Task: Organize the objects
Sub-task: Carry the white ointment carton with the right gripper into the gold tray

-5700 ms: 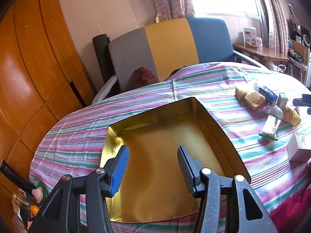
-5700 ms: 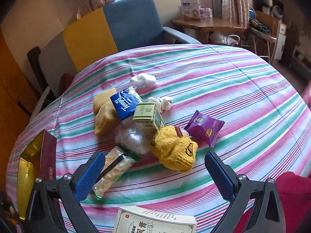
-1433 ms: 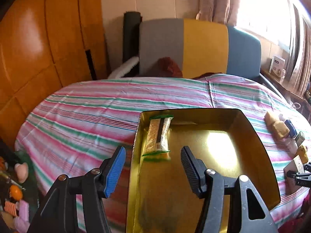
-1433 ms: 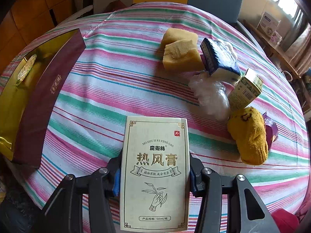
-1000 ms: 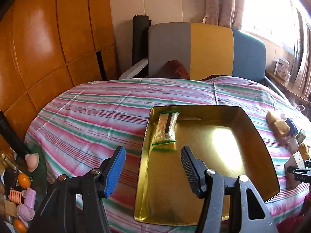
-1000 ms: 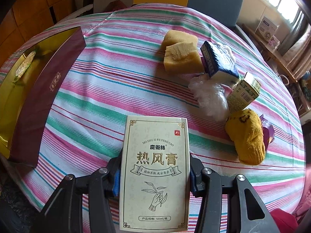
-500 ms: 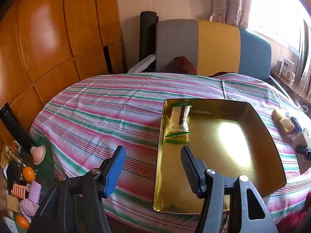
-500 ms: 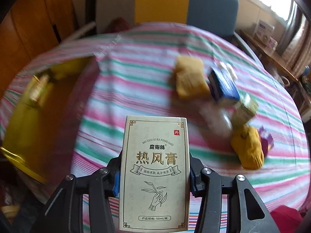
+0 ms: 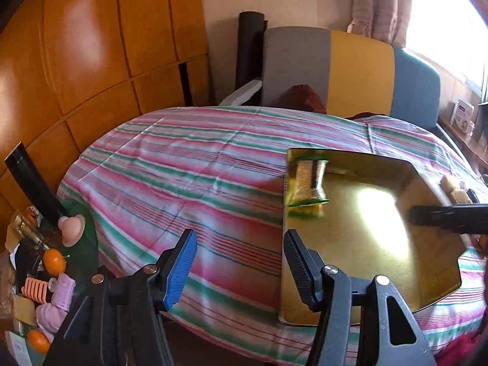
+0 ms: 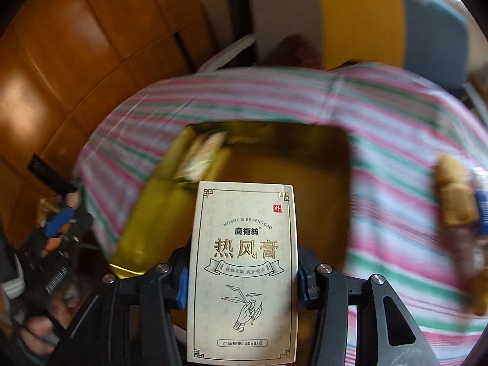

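Box, a cream carton, sits clamped by its 2 long sides in the right gripper, above the gold tray. It looks light, stiff and crushable, so a gentle side grip suits. Left gripper fingers stand half open, empty, over the table.

Right wrist view: motion-blurred apart from the cream box
Cream box: lower edge cut by frame bottom; hides the gold tray floor behind it
Snack packet: smeared, print unreadable
Right gripper: cut off at frame's right edge, fingertips indistinct
Floor clutter: partly cropped, too small to identify
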`<state>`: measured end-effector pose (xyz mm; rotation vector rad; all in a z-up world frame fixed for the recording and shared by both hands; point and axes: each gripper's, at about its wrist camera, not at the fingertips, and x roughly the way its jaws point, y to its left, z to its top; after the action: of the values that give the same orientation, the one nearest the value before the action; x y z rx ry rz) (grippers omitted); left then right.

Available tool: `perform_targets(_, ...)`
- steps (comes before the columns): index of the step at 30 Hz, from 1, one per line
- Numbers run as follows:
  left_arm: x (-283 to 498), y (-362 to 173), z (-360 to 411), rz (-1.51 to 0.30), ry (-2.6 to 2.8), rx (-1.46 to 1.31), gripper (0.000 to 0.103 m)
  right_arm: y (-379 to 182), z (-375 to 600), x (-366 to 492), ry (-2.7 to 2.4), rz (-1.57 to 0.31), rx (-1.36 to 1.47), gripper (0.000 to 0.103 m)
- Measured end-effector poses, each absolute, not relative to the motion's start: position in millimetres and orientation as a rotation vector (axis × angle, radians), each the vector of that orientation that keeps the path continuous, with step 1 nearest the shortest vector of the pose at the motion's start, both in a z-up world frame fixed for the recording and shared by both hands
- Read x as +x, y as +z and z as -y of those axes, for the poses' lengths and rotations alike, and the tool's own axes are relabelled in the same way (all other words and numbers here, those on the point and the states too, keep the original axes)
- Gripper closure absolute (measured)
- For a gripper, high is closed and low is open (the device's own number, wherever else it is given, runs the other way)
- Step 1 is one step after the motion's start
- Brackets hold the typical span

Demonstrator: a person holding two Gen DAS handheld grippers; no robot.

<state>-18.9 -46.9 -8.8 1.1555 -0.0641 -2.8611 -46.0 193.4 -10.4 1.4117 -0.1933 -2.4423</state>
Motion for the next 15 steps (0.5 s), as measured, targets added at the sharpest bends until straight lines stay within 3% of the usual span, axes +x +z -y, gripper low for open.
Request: perform_targets(15,-26.2,-23.2,83.8,-0.07,-2.792,1.202,0.043,-93.6,-88.3,-127.8,-2.258,0.457,1.722,0.049)
